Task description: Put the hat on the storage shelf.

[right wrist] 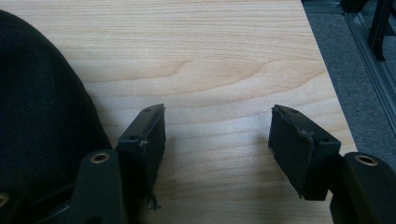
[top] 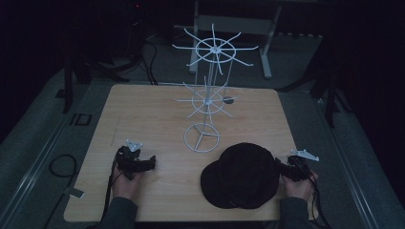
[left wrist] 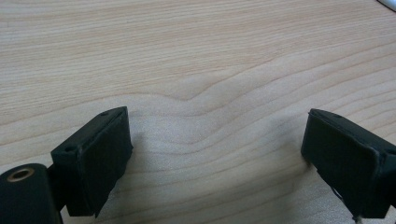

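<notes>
Where table (top: 157,114) bears hat (top: 241,174)

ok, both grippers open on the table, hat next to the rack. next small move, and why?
Probably swing the right gripper left toward the black hat and close on its brim. Its jaws stand open over bare wood, with the hat right beside its left jaw. The left gripper sits farther off, and the white wire rack stands upright with bare hooks.
</notes>
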Demonstrator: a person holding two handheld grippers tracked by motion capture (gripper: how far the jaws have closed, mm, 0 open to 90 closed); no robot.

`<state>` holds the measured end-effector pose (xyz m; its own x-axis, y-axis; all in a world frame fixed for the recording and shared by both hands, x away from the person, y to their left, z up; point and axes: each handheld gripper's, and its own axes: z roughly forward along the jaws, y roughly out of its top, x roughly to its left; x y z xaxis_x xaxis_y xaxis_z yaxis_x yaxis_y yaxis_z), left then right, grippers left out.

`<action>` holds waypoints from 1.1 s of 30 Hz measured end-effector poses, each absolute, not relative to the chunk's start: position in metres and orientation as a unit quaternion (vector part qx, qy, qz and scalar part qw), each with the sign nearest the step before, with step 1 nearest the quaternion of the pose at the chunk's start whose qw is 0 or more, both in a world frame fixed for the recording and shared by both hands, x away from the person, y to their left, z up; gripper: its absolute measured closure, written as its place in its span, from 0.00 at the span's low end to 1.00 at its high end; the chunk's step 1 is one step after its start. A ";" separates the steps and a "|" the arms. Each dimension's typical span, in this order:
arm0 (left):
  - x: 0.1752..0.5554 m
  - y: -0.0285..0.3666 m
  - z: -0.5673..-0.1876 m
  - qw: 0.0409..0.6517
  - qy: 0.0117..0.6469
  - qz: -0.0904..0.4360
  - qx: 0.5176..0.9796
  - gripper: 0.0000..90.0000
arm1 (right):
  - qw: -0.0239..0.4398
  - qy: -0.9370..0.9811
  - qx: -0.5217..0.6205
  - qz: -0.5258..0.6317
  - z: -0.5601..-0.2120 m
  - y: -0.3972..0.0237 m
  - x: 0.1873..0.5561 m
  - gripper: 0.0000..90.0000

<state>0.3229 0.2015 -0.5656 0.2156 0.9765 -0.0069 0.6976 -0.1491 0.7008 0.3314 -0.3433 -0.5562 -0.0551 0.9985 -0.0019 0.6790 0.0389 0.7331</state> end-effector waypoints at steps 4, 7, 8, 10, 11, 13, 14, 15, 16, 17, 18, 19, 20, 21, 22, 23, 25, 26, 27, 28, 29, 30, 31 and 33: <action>0.323 0.201 -0.566 0.297 0.581 0.235 0.721 0.10 | 0.273 0.668 0.630 0.288 -0.556 -0.343 0.332 0.41; 0.323 0.201 -0.566 0.297 0.581 0.235 0.720 0.10 | 0.259 0.666 0.641 0.280 -0.550 -0.344 0.330 0.53; 0.323 0.201 -0.566 0.297 0.581 0.235 0.720 0.10 | 0.259 0.666 0.641 0.280 -0.550 -0.344 0.330 0.53; 0.323 0.201 -0.566 0.297 0.581 0.235 0.721 0.10 | 0.261 0.664 0.639 0.288 -0.542 -0.344 0.324 0.55; 0.323 0.201 -0.566 0.297 0.581 0.234 0.721 0.10 | 0.260 0.664 0.636 0.294 -0.539 -0.344 0.322 0.55; 0.323 0.201 -0.566 0.297 0.580 0.235 0.721 0.10 | 0.257 0.666 0.633 0.299 -0.532 -0.343 0.318 0.58; 0.323 0.200 -0.566 0.297 0.580 0.234 0.721 0.10 | 0.256 0.667 0.630 0.303 -0.529 -0.342 0.316 0.58; 0.322 0.200 -0.566 0.297 0.580 0.234 0.721 0.10 | 0.253 0.669 0.627 0.308 -0.526 -0.340 0.313 0.58; 0.322 0.199 -0.566 0.298 0.578 0.234 0.722 0.10 | 0.251 0.671 0.623 0.313 -0.524 -0.339 0.311 0.57; 0.322 0.199 -0.566 0.298 0.577 0.233 0.724 0.10 | 0.249 0.675 0.617 0.320 -0.522 -0.337 0.307 0.57; 0.322 0.199 -0.565 0.298 0.576 0.232 0.725 0.10 | 0.249 0.677 0.613 0.323 -0.520 -0.335 0.304 0.57; 0.322 0.198 -0.565 0.298 0.576 0.232 0.725 0.10 | 0.249 0.678 0.609 0.327 -0.518 -0.334 0.300 0.56; 0.322 0.198 -0.565 0.299 0.576 0.232 0.725 0.10 | 0.250 0.678 0.607 0.331 -0.517 -0.333 0.297 0.55; 0.322 0.198 -0.566 0.299 0.576 0.232 0.725 0.10 | 0.248 0.676 0.608 0.334 -0.515 -0.332 0.294 0.53; 0.322 0.197 -0.566 0.300 0.575 0.232 0.725 0.10 | 0.246 0.676 0.606 0.340 -0.514 -0.332 0.292 0.52; 0.322 0.197 -0.566 0.299 0.576 0.232 0.725 0.10 | 0.241 0.677 0.605 0.343 -0.513 -0.332 0.289 0.51; 0.322 0.197 -0.566 0.300 0.576 0.232 0.725 0.10 | 0.232 0.680 0.602 0.348 -0.512 -0.330 0.284 0.50; 0.322 0.197 -0.566 0.300 0.576 0.232 0.725 0.10 | 0.225 0.684 0.601 0.348 -0.512 -0.328 0.282 0.49; 0.322 0.197 -0.566 0.300 0.576 0.232 0.725 0.10 | 0.220 0.687 0.601 0.344 -0.513 -0.326 0.280 0.49; 0.322 0.197 -0.566 0.300 0.576 0.232 0.725 0.10 | 0.217 0.693 0.599 0.338 -0.515 -0.324 0.278 0.49; 0.322 0.196 -0.566 0.300 0.575 0.232 0.725 0.10 | 0.211 0.698 0.597 0.333 -0.517 -0.322 0.277 0.49; 0.322 0.196 -0.566 0.300 0.576 0.232 0.724 0.10 | 0.206 0.703 0.597 0.326 -0.519 -0.320 0.275 0.48; 0.322 0.196 -0.566 0.300 0.576 0.232 0.725 0.10 | 0.201 0.706 0.598 0.323 -0.520 -0.318 0.273 0.48; 0.322 0.196 -0.566 0.300 0.575 0.232 0.725 0.10 | 0.197 0.710 0.598 0.315 -0.520 -0.315 0.270 0.48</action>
<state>0.3216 0.1959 -0.5655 0.2307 0.9730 -0.0091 0.6950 -0.1582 0.7014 0.2703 -0.3147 -0.5202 -0.2069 0.9736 0.0966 0.7248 0.0862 0.6835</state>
